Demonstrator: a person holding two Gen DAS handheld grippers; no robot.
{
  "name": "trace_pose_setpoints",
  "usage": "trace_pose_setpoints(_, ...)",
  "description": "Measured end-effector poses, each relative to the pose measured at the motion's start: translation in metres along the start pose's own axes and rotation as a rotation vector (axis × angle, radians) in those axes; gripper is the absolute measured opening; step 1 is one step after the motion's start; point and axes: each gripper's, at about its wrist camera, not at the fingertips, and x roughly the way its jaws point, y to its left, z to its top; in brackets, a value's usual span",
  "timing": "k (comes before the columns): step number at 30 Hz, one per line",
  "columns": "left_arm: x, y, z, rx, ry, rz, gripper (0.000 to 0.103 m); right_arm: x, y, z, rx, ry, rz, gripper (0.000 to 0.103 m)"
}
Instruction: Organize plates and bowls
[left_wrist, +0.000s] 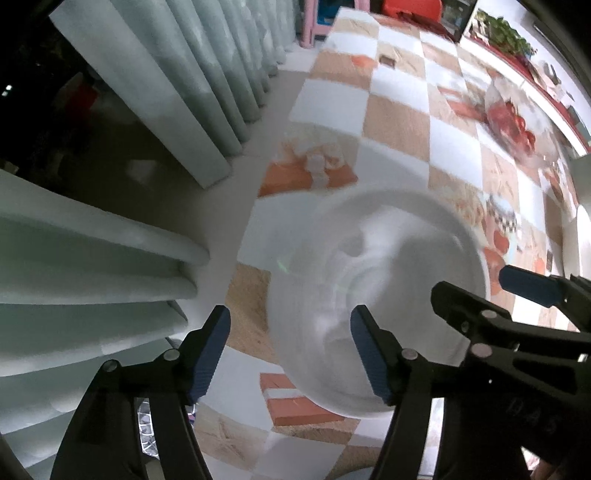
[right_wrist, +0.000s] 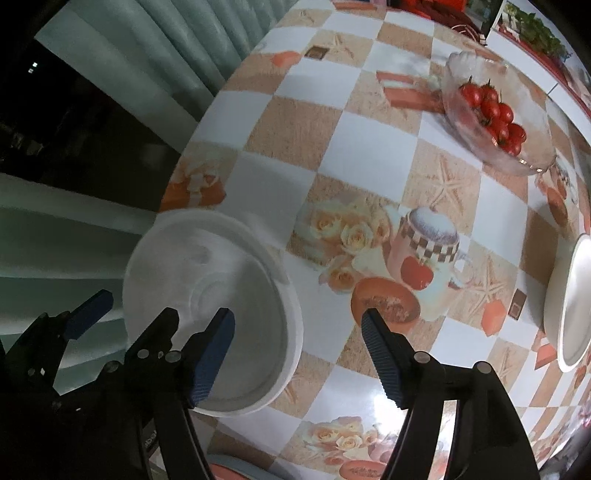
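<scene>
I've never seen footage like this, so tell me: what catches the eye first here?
A big white bowl sits near the table's edge by the curtain, with both open grippers, left and right, hovering around it. Farther back, a glass dish of red cherry tomatoes stands out against the checkered tablecloth.

A tabletop (right_wrist: 321, 122) covered in a checked beige-and-white printed oilcloth carries a deep white ceramic bowl (right_wrist: 207, 306) near its left edge, a clear glass dish (right_wrist: 495, 110) of red cherry tomatoes (right_wrist: 495, 110) farther back, and a white plate (right_wrist: 570, 306) at right.
</scene>
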Motion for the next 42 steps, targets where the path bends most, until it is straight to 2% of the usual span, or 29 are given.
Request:
trace_pose_setpoints(6,0.017,-0.011,-0.014,0.042,0.050,-0.024,0.071,0.016,-0.002,-0.016,-0.012,0.064,-0.026,0.072)
trace_pose_setpoints(14,0.013,-0.031,-0.029,0.091,0.052,-0.041,0.071,0.017,-0.022,-0.047,0.021,0.095,-0.015,0.072)
trace_pose_setpoints(23,0.003,-0.057,-0.052,0.126,0.031,-0.049,0.071,0.009,-0.065,-0.093,0.064,0.087,0.016,0.072)
trace_pose_setpoints(26,-0.005,-0.059,-0.058,0.126,0.009,-0.023,0.076,0.001,-0.077,-0.104,0.084,0.058,0.045,0.073)
trace_pose_setpoints(27,-0.008,-0.058,-0.061,0.125,0.000,-0.010,0.079,-0.004,-0.082,-0.108,0.090,0.047,0.053,0.074)
trace_pose_setpoints(29,-0.015,-0.058,-0.067,0.124,-0.012,0.010,0.080,-0.015,-0.095,-0.117,0.100,0.018,0.079,0.098)
trace_pose_setpoints(30,-0.019,-0.059,-0.071,0.121,-0.018,0.020,0.081,-0.022,-0.100,-0.121,0.104,-0.006,0.092,0.101)
trace_pose_setpoints(34,-0.037,-0.053,-0.084,0.103,-0.049,0.033,0.088,-0.044,-0.121,-0.137,0.108,-0.054,0.111,0.101)
trace_pose_setpoints(38,-0.056,-0.059,-0.102,0.108,-0.056,0.007,0.103,-0.060,-0.144,-0.159,0.145,-0.058,0.108,0.102)
trace_pose_setpoints(42,-0.082,-0.077,-0.114,0.168,-0.057,-0.032,0.103,-0.069,-0.165,-0.183,0.229,-0.035,0.083,0.102)
